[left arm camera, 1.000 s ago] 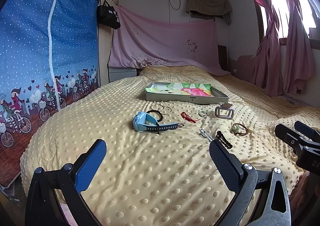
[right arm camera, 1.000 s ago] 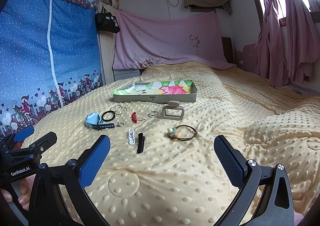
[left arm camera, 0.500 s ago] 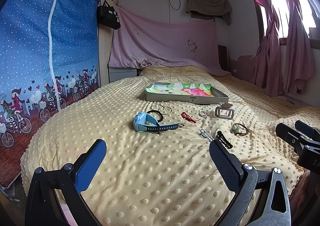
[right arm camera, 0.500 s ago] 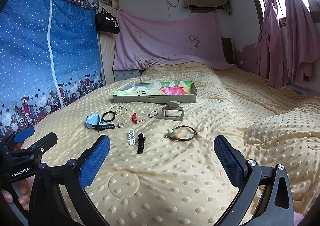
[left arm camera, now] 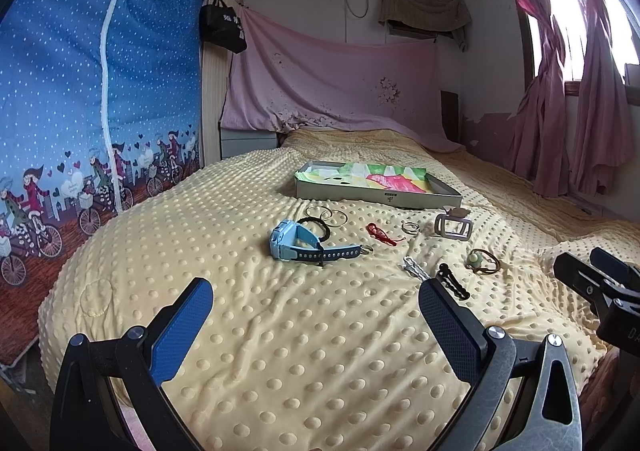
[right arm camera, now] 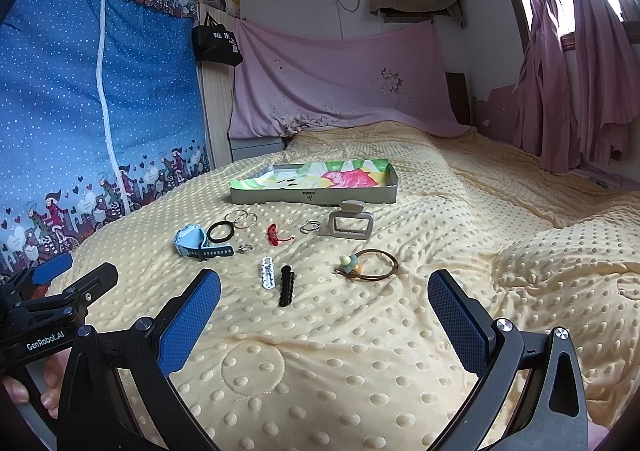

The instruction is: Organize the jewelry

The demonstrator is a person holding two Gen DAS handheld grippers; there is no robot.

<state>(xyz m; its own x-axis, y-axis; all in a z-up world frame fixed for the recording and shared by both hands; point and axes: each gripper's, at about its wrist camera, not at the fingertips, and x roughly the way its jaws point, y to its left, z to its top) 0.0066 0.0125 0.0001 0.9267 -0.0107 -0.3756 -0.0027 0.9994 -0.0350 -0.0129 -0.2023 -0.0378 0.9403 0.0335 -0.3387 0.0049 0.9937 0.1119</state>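
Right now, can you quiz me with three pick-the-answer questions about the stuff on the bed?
1. Where is the watch lying?
A. inside the tray
B. on the yellow blanket, nearer than the tray
C. on the floor

2. What colour is the watch?
A. light blue
B. green
C. orange

3. What is the right tool doing?
A. squeezing the hair tie
B. shut with nothing in it
C. open with nothing in it

Answers:
1 B, it rests on the yellow blanket, on the near side of the tray.
2 A, its case and strap look light blue.
3 C, its blue fingers stand far apart over bare blanket; the hair tie lies untouched.
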